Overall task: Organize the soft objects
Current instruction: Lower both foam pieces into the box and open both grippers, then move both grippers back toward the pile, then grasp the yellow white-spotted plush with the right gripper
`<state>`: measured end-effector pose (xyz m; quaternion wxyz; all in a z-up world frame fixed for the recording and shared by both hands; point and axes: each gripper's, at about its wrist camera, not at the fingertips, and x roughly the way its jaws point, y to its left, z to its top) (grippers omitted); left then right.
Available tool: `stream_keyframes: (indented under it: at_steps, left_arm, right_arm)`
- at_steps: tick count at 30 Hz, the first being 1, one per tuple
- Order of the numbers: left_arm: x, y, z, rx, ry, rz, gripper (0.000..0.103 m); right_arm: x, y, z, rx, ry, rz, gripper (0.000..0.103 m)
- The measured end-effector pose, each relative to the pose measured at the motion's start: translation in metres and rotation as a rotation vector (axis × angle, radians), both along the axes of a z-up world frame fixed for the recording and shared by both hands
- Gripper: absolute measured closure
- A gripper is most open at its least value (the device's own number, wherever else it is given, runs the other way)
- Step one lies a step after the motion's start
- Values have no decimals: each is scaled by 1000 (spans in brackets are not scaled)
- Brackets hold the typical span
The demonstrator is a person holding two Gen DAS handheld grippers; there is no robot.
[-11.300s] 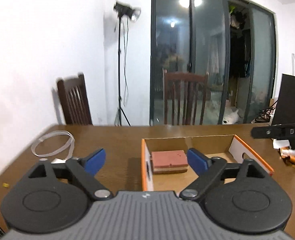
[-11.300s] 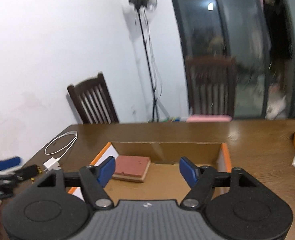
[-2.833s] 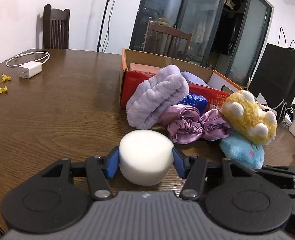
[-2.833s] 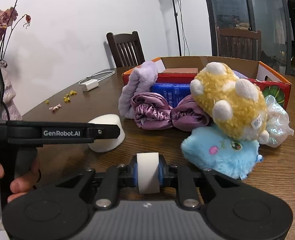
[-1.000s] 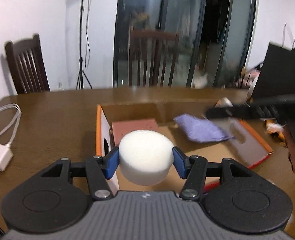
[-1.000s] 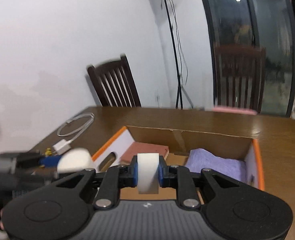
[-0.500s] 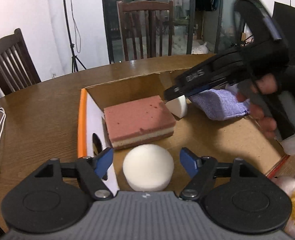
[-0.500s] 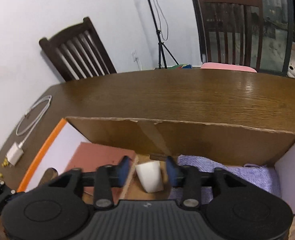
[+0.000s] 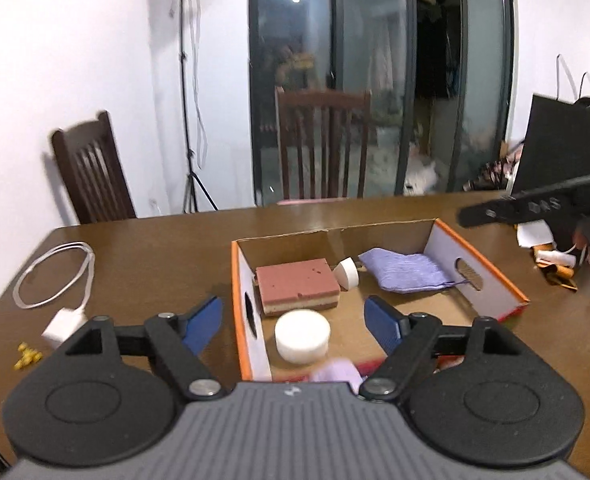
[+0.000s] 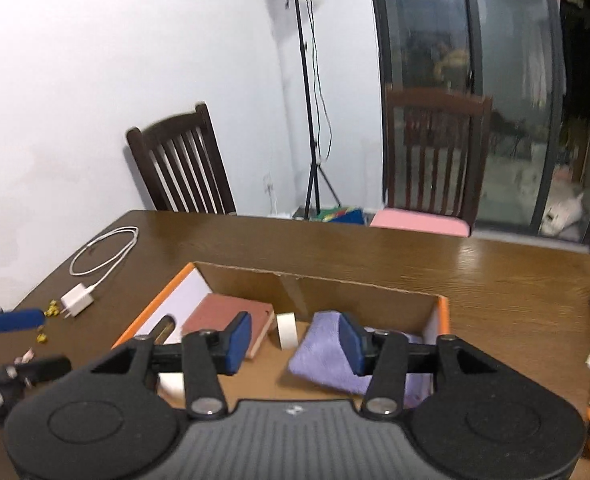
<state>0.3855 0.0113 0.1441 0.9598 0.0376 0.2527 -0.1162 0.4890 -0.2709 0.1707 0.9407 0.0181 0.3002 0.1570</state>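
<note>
Both of your hands are free. Left gripper (image 9: 294, 318): jaws spread wide, holding nothing, raised over the near end of the cardboard box (image 9: 491, 278). Right gripper (image 10: 295, 340): jaws apart, nothing between them, above the box interior.

In the box: large white foam puck (image 9: 302, 335) flat on the floor near the front wall; pink sponge (image 9: 297, 290) just behind it; small white foam disc (image 9: 346, 273) on edge between the sponge and the folded purple cloth (image 9: 405, 275).

Judged step: a drop-off just finished, and you are between items. A lilac blur (image 9: 337, 373) shows outside the near wall, likely another soft item. The next move calls for swinging back to the tabletop (image 9: 155, 256), picking up another loose soft item, and aiming for the bare floor at the box's right front.
</note>
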Motion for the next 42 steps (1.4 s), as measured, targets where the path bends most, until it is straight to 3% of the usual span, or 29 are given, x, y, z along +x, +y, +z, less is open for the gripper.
stream_keyframes:
  at_steps: [5,11,18,22,26,31,35,42]
  left_arm:
    - [-82,0,3,-26,-111,15,16]
    - [-166,-12,-13,-11,-222,20,7]
    - [-235,-14,-37,-105,-211,30,3]
    - [-254,-5,-49,-144,-185,34,1]
    - [-246,-1,-61,-140,-144,54,1]
    - [-228,-8,-79,-159,-96,46,1]
    - [-206,-18,-91,-147,-67,40,1]
    - [-162,-21,-95,-143,-59,72,1]
  right_arm:
    - [-100,-17,4,-4,-103,10,46]
    - [-217,-32,-19,11,-209,16,36]
    - [-315,-42,-55,40,-247,8,34]
    - [-358,-46,-79,66,-258,-8,28]
    - [-369,-43,-96,60,-237,12,28]
    - [-350,-40,-105,78,-224,0,28]
    - [-318,-32,-114,67,-184,5,28]
    - [-249,1,-114,11,-207,21,30]
